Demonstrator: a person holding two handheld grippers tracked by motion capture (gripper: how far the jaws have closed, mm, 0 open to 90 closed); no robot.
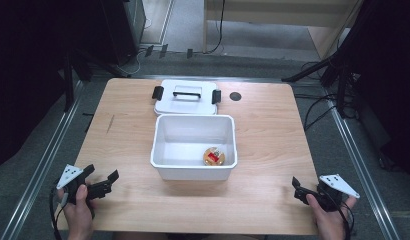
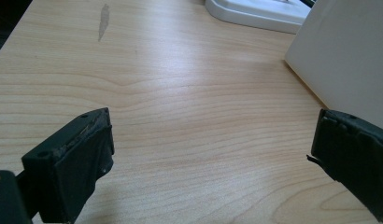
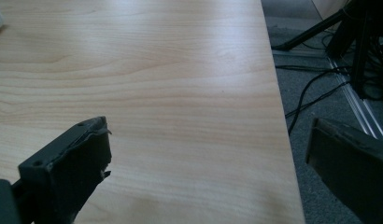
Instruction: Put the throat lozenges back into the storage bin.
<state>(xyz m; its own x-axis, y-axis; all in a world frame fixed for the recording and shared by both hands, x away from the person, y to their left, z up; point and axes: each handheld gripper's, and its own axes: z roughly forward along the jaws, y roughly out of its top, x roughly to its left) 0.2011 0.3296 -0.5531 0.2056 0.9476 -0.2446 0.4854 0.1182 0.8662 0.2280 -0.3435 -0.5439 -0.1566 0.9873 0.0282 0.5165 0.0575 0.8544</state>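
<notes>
Both sets of jaws spread wide, empty: left gripper [image 1: 100, 182] at lower left, right gripper [image 1: 299, 190] at lower right near the table [image 1: 273, 150] edge. Bare pale wood between. White bin [image 1: 194, 145] at centre, holding a small gold-and-red object [image 1: 214, 156]; lid [image 1: 187, 98] behind, touching.

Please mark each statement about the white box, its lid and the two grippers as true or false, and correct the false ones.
1. The lid is closed on the white box. False: it lies on the table behind the open box.
2. A small round object lies inside the box. True.
3. The left gripper holds the lid. False: its jaws are open and empty.
4. The right gripper is near the table's right edge. True.
</notes>
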